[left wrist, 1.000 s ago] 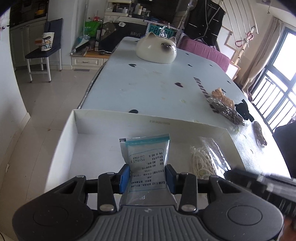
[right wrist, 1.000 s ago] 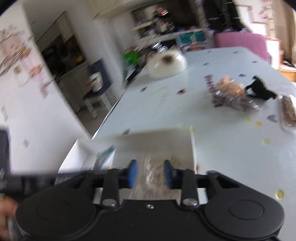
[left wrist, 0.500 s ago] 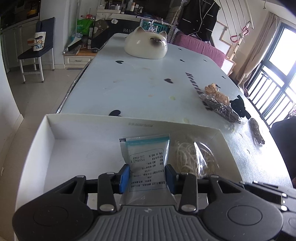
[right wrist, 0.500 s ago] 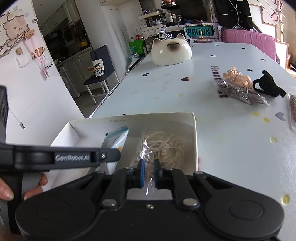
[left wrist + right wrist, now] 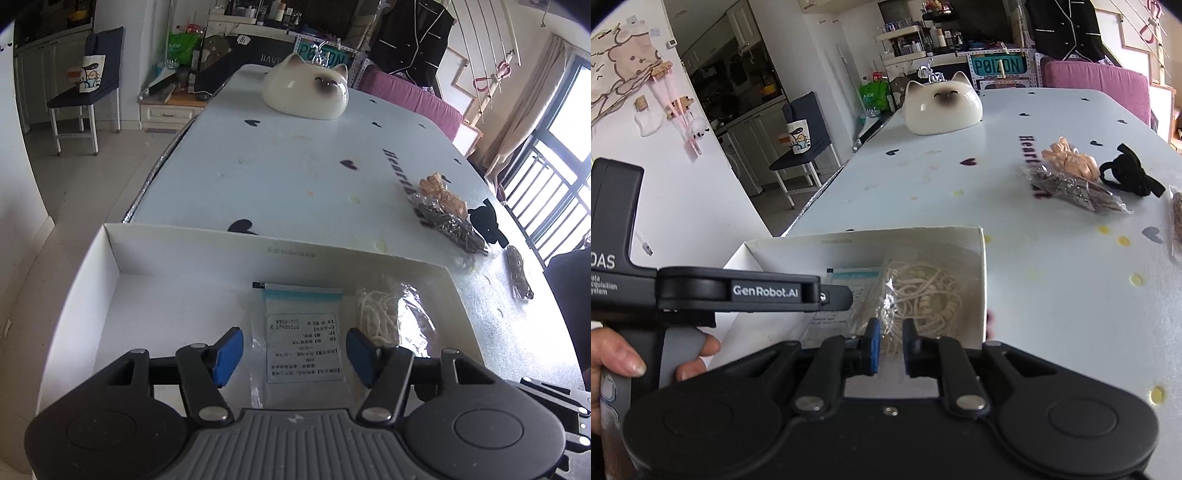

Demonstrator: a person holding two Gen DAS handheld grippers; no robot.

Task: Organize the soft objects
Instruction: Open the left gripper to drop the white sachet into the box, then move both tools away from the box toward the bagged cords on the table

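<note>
A white box [image 5: 184,254] stands at the near end of the table. Flat on its floor lies a clear bag with a blue strip and a printed label [image 5: 303,332]. My left gripper [image 5: 293,356] hovers over that bag, its jaws opening, the pads clear of both its sides. Right of it lies a clear bag of cream cords [image 5: 384,314]. In the right wrist view my right gripper [image 5: 891,345] sits at the near end of the cord bag [image 5: 923,291]. Its jaws are opening a little, with the cords showing in the narrow gap and the pads off them.
Loose on the table to the right are tan ties [image 5: 441,192], a bag of dark pieces [image 5: 450,225], a black tie [image 5: 487,221] and another small bag [image 5: 519,273]. A cat-shaped ceramic dish [image 5: 306,92] stands at the far end. A hand [image 5: 624,365] holds the left gripper's handle.
My left jaws spread apart and the labelled bag went from upright between the pads to flat in the box. My right jaws pinched the cord bag's edge, then parted slightly.
</note>
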